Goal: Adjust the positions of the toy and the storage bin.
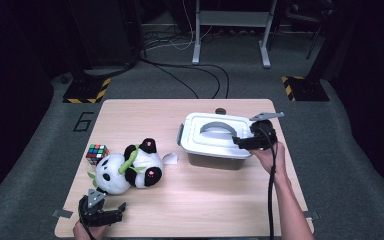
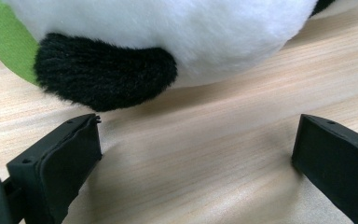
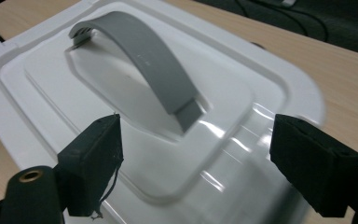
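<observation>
A plush panda (image 1: 130, 167) with green leaf trim lies on the wooden table (image 1: 215, 200), left of centre. My left gripper (image 1: 111, 210) stands open just in front of it near the table's front edge; in the left gripper view the panda's white body and a black patch (image 2: 107, 74) sit right beyond the jaws (image 2: 196, 154). A white lidded box (image 1: 215, 140) with a grey arched handle (image 1: 217, 126) stands right of centre. My right gripper (image 1: 242, 142) hovers open over the lid's right side, the handle (image 3: 144, 65) just ahead of its jaws (image 3: 196, 163).
A Rubik's cube (image 1: 97, 153) sits left of the panda. A small white object (image 1: 170, 159) lies between panda and box. A dark round knob (image 1: 220, 110) rests behind the box. Beyond the table are floor cables and stand legs.
</observation>
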A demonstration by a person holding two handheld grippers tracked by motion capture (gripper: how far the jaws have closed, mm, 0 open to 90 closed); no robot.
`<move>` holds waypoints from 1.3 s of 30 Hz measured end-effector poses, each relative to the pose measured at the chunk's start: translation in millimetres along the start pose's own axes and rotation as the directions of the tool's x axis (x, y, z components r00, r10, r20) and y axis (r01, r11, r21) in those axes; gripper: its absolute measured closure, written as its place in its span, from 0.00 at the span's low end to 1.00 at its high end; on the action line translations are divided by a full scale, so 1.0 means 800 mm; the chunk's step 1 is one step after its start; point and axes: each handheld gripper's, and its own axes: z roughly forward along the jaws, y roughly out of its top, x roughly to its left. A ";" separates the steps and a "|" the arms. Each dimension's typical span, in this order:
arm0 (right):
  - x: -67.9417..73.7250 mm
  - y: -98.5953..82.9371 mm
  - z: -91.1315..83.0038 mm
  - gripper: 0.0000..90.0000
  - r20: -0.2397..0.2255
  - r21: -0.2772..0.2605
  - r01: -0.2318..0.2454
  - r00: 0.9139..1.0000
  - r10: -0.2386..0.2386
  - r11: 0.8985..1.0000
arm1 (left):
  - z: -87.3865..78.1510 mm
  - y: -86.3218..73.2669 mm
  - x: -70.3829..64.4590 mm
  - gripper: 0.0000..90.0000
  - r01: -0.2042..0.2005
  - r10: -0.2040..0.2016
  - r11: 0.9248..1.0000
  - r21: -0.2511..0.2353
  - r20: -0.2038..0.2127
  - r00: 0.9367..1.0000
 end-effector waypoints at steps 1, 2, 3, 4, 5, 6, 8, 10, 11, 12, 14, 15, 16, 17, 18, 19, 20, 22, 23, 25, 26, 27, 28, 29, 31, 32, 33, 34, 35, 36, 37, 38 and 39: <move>0.005 0.005 0.010 0.19 -0.007 0.022 0.017 1.000 -0.017 1.000 | 0.000 0.000 0.000 0.01 -0.001 0.001 1.000 0.000 0.000 1.000; 0.008 0.008 0.015 0.19 -0.006 0.029 0.029 1.000 -0.029 0.999 | 0.000 0.000 0.000 0.01 0.000 0.000 1.000 -0.001 -0.001 1.000; 0.011 0.012 0.021 0.21 -0.016 0.031 0.038 0.999 -0.038 0.999 | 0.000 0.000 0.000 0.01 -0.001 0.001 1.000 0.000 0.000 1.000; 0.013 0.015 0.025 0.23 -0.026 0.038 0.046 0.999 -0.045 0.998 | 0.000 0.000 0.000 0.01 -0.001 0.001 1.000 -0.001 0.000 1.000; 0.015 0.019 0.029 0.26 -0.024 0.045 0.050 0.999 -0.049 0.998 | 0.000 0.000 0.000 0.01 -0.001 0.001 1.000 -0.001 0.000 1.000; 0.016 0.023 0.032 0.29 -0.028 0.048 0.059 0.998 -0.058 0.997 | 0.000 -0.001 0.000 0.01 0.000 0.000 1.000 -0.005 0.000 1.000; 0.016 0.030 0.037 0.38 -0.034 0.053 0.059 0.998 -0.057 0.997 | 0.000 -0.001 0.000 0.01 -0.002 0.002 1.000 -0.006 0.000 1.000; 0.013 0.035 0.039 0.47 -0.056 0.058 0.067 0.996 -0.064 0.996 | 0.000 -0.001 0.000 0.01 -0.001 0.001 1.000 -0.005 0.002 1.000; 0.012 0.038 0.040 0.52 -0.051 0.059 0.059 0.997 -0.056 0.996 | 0.000 0.000 0.000 0.01 -0.003 0.003 1.000 0.000 0.003 1.000; 0.009 0.039 0.041 0.55 -0.068 0.059 0.063 0.996 -0.059 0.996 | 0.000 0.000 0.000 0.01 -0.002 0.002 1.000 -0.002 0.003 1.000; 0.007 0.039 0.041 0.58 -0.081 0.059 0.056 0.995 -0.051 0.997 | 0.000 -0.001 0.000 0.01 -0.003 0.003 1.000 -0.006 0.003 1.000; 0.005 0.038 0.040 0.61 -0.080 0.054 0.051 0.996 -0.047 0.997 | 0.000 -0.001 0.000 0.01 -0.003 0.003 1.000 -0.006 0.003 1.000; 0.005 0.037 0.040 0.61 -0.084 0.053 0.051 0.995 -0.046 0.997 | 0.000 0.000 0.001 0.01 -0.006 0.006 1.000 0.000 0.007 1.000; 0.005 0.037 0.040 0.61 -0.084 0.053 0.051 0.995 -0.046 0.997 | 0.000 0.000 0.001 0.01 -0.006 0.006 1.000 0.000 0.007 1.000; 0.004 0.035 0.038 0.62 -0.090 0.054 0.064 0.994 -0.059 0.996 | 0.000 0.000 0.001 0.01 -0.007 0.007 1.000 -0.001 0.008 1.000; 0.005 0.035 0.038 0.63 -0.087 0.054 0.067 0.994 -0.062 0.996 | 0.000 0.000 0.001 0.01 -0.007 0.007 1.000 -0.001 0.008 1.000; 0.007 0.034 0.037 0.63 -0.084 0.055 0.062 0.995 -0.057 0.997 | 0.000 0.000 0.001 0.01 -0.005 0.005 1.000 0.000 0.007 1.000; 0.011 0.032 0.035 0.64 -0.073 0.054 0.058 0.996 -0.054 0.997 | 0.000 0.000 0.001 0.01 -0.004 0.004 1.000 -0.002 0.006 1.000; 0.011 0.032 0.035 0.64 -0.073 0.054 0.058 0.996 -0.054 0.997 | 0.000 0.000 0.001 0.01 -0.004 0.004 1.000 -0.002 0.006 1.000; 0.017 0.030 0.033 0.65 -0.065 0.055 0.065 0.996 -0.062 0.996 | 0.000 0.000 0.001 0.01 -0.003 0.003 1.000 0.000 0.003 1.000; 0.023 0.030 0.032 0.66 -0.057 0.064 0.062 0.997 -0.059 0.996 | 0.001 0.001 0.001 0.01 -0.005 0.005 1.000 0.000 0.006 1.000; 0.023 0.030 0.032 0.66 -0.057 0.064 0.062 0.997 -0.059 0.996 | 0.001 0.001 0.001 0.01 -0.005 0.005 1.000 0.000 0.006 1.000; 0.029 0.030 0.031 0.66 -0.046 0.070 0.055 0.998 -0.051 0.996 | 0.001 0.001 0.002 0.01 -0.008 0.008 1.000 -0.002 0.006 1.000; 0.032 0.029 0.031 0.66 -0.039 0.069 0.047 0.998 -0.045 0.996 | 0.001 0.001 0.002 0.01 -0.008 0.008 1.000 -0.002 0.006 1.000; 0.039 0.026 0.029 0.67 -0.026 0.062 0.032 0.999 -0.031 0.998 | 0.001 0.001 0.002 0.01 -0.007 0.007 1.000 -0.001 0.006 1.000; 0.043 0.024 0.028 0.67 -0.021 0.061 0.028 0.999 -0.026 0.998 | 0.001 0.001 0.002 0.01 -0.007 0.007 1.000 0.000 0.008 1.000; 0.046 0.023 0.027 0.68 -0.017 0.059 0.025 1.000 -0.024 0.998 | 0.001 0.001 0.002 0.01 -0.008 0.008 1.000 -0.002 0.008 1.000; 0.050 0.022 0.026 0.68 -0.014 0.060 0.023 1.000 -0.022 0.998 | 0.001 0.001 0.002 0.01 -0.009 0.009 1.000 -0.002 0.008 1.000; 0.050 0.022 0.026 0.68 -0.014 0.060 0.023 1.000 -0.022 0.998 | 0.001 0.001 0.002 0.01 -0.009 0.009 1.000 -0.002 0.008 1.000; 0.056 0.021 0.025 0.68 -0.008 0.061 0.015 1.000 -0.015 0.998 | 0.001 0.001 0.002 0.01 -0.009 0.009 1.000 0.000 0.009 1.000; 0.059 0.021 0.025 0.69 -0.003 0.064 0.011 1.000 -0.011 0.998 | 0.001 0.001 0.002 0.01 -0.009 0.009 1.000 0.000 0.011 1.000; 0.061 0.021 0.024 0.69 0.001 0.065 0.011 1.000 -0.011 0.998 | 0.001 0.001 0.002 0.01 -0.010 0.010 1.000 -0.002 0.011 1.000; 0.061 0.021 0.024 0.69 0.001 0.065 0.011 1.000 -0.011 0.998 | 0.001 0.001 0.002 0.01 -0.010 0.010 1.000 -0.002 0.011 1.000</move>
